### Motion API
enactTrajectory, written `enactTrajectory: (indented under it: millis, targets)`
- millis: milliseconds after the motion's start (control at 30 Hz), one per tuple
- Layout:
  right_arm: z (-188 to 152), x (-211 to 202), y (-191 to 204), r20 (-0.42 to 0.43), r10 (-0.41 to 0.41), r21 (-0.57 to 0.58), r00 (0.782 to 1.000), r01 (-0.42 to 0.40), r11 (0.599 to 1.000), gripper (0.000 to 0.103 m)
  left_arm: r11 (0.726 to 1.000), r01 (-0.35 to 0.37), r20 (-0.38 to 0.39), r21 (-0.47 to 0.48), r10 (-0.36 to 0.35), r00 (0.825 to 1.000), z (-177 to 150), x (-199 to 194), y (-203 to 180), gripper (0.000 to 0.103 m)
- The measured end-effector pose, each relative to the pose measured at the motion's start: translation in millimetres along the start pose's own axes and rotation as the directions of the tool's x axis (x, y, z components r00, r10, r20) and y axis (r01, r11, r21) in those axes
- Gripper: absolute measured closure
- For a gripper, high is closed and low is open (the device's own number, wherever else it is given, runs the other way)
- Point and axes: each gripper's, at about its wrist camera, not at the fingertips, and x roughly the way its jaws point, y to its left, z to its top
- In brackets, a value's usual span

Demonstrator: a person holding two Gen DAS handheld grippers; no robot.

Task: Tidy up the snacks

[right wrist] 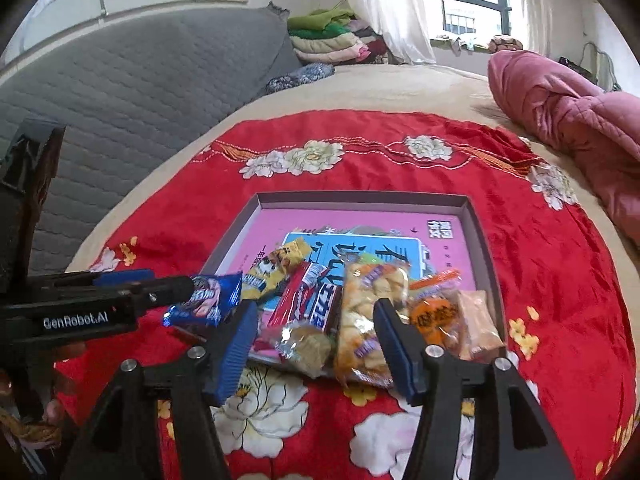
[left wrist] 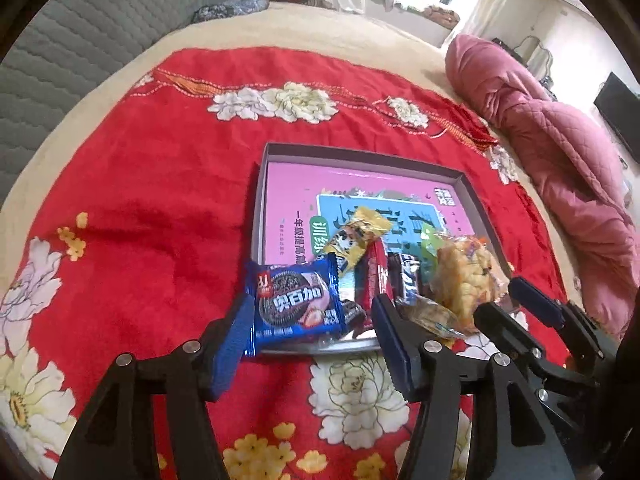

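Note:
A shallow grey box [left wrist: 262, 184] [right wrist: 478, 232] with a pink printed bottom lies on the red flowered cloth. Several snacks crowd its near end: a blue cookie pack [left wrist: 296, 306] [right wrist: 208, 300], a yellow panda pack [left wrist: 354, 242] [right wrist: 276, 268], red and dark bars [left wrist: 378, 276] [right wrist: 308, 300], a rice-cracker bag [left wrist: 466, 276] [right wrist: 368, 320] and an orange pack [right wrist: 434, 314]. My left gripper [left wrist: 310, 354] is open, its fingers either side of the blue pack at the box's near left corner. My right gripper [right wrist: 316, 354] is open over the crackers; it also shows in the left wrist view [left wrist: 508, 304].
The red cloth [left wrist: 160, 184] covers a beige bed. A pink quilt [left wrist: 560, 136] lies bunched at the right. A grey padded headboard [right wrist: 140, 92] and folded clothes [right wrist: 328, 40] stand at the back, near a window.

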Motion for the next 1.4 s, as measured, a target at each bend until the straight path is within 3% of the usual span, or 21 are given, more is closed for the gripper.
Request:
enactTrajectory:
  millis: [300, 533, 833, 1400]
  targets:
    - [-32.2, -23.6, -13.7, -0.008, -0.032, 0.013, 0.999, 0.032, 0.999, 0.039, 1.000, -0.008, 0.010, -0.003, 0.009, 1.000, -33.0, -22.9, 1.0, 0.036]
    - [-57.0, -45.2, -9.3, -0.030, -0.057, 0.015, 0.998, 0.057, 0.998, 0.030, 1.000, -0.018, -0.003, 0.016, 0.018, 1.000, -63.8, -34.0, -9.7, 0.029]
    - [-73.1, -76.1, -18.2, 0.032, -0.182, 0.062, 0.983, 0.179, 0.982, 0.015, 0.996, -0.075, -0.013, 0.040, 0.076, 0.997, -82.2, -35.9, -21.5, 0.029]
    - [-82.4, -81.0, -23.9, 0.009, -0.223, 0.084, 0.975, 0.221, 0.972, 0.014, 0.992, -0.088, -0.028, 0.096, 0.091, 0.996, -91.4, -34.5, -36.2, 0.029]
